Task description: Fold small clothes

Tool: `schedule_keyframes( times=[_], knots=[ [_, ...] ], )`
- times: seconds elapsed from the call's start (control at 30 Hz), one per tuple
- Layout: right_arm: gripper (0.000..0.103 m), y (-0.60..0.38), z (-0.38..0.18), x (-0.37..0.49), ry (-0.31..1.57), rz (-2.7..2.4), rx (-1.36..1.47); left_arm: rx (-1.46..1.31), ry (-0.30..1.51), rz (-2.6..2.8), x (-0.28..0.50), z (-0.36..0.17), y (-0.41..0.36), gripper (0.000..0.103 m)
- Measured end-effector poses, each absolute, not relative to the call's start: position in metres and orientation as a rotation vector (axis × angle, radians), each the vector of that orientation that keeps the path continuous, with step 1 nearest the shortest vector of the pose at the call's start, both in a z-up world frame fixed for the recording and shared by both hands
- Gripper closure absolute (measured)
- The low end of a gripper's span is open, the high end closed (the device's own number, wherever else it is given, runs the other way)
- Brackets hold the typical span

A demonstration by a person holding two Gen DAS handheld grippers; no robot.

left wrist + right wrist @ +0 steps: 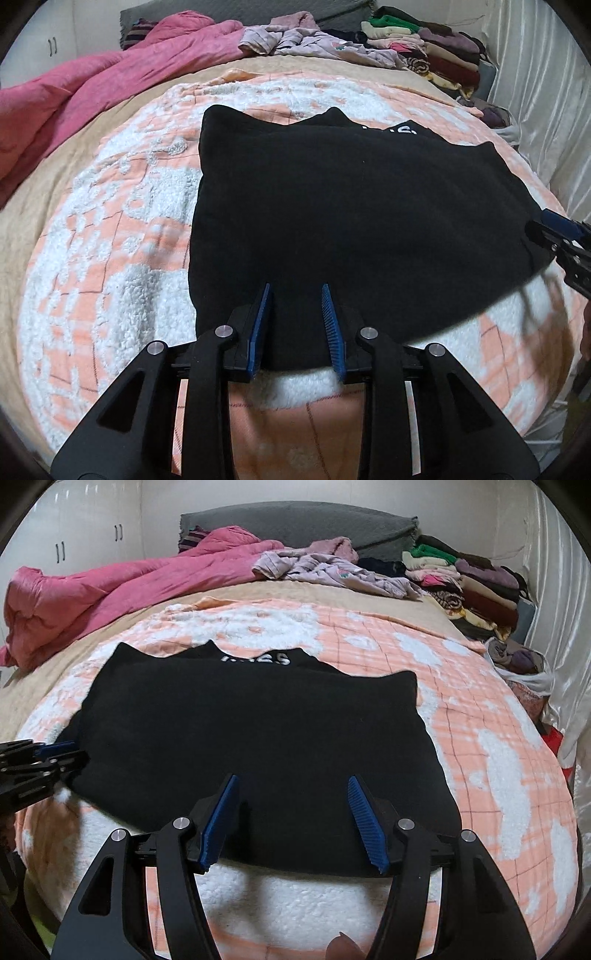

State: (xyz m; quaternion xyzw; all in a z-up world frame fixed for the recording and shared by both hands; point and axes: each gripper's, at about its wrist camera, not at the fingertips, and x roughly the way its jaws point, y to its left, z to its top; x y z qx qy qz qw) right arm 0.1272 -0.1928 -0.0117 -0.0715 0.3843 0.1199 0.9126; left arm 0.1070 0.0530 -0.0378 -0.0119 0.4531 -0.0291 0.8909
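A black garment (351, 214) lies folded flat on the peach and white fleece blanket (122, 236); white letters show at its far edge (258, 660). My left gripper (295, 290) is open, its blue fingers over the garment's near edge at the left part. My right gripper (293, 781) is open wider, its fingers over the near edge at the right part of the garment (258, 738). Each gripper shows at the side of the other's view: the right one (554, 236), the left one (48, 755). Neither holds cloth.
A pink quilt (110, 590) lies at the far left of the bed. A loose lilac garment pile (332, 570) and stacks of folded clothes (472, 587) sit at the back right. A white curtain (554, 609) runs along the right side. A grey headboard cover (295, 524) is behind.
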Motion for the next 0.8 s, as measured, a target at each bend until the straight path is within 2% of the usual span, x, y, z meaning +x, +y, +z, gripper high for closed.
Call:
schedule_keyframes(
  times=[0.2,0.8],
  knots=[
    [0.045,-0.223,-0.04,0.135,0.909,0.151,-0.141,-0.019,0.935,-0.061,0.105,-0.038,0.052,0.082],
    [0.043,-0.239,-0.043,0.122,0.909,0.13,-0.028,-0.049,0.944,-0.067,0.096,-0.035,0.056,0.082]
  ],
)
